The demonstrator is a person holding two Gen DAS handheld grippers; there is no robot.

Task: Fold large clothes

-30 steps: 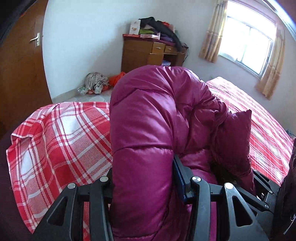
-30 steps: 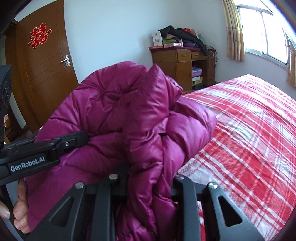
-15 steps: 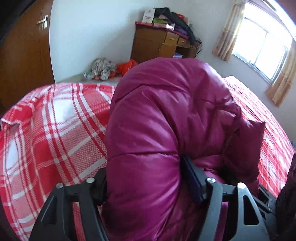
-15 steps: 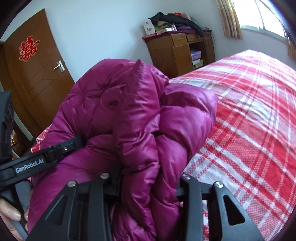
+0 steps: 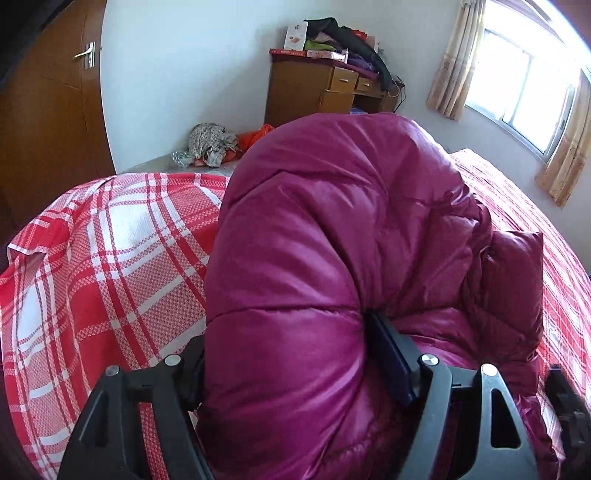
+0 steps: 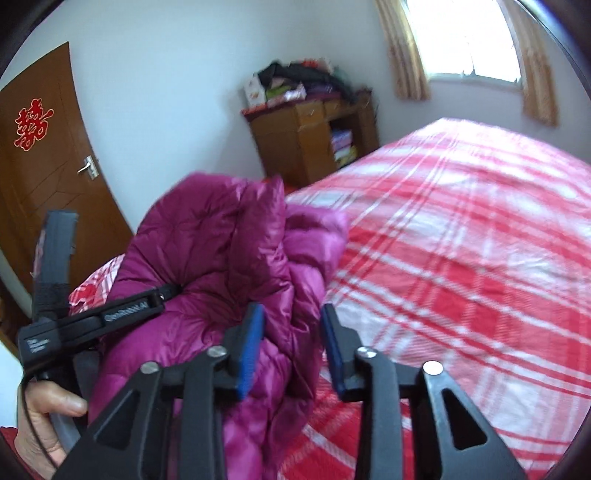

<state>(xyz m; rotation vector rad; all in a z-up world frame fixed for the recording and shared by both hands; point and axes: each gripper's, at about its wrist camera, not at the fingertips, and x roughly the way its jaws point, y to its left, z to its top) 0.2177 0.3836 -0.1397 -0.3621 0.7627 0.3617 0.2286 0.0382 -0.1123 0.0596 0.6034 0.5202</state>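
Magenta puffy coat sits bundled on the bed; our left gripper jaws are opening around it, right gripper jaws closing, empty. Next we regrip and flatten.

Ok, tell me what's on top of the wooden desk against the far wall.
On the wooden desk sits a heap of clothes, a white box and a flat red box. Whatever lies beneath the heap is covered.

Bulky magenta jacket blocks bed's near end, plaid bedspread beyond lies open
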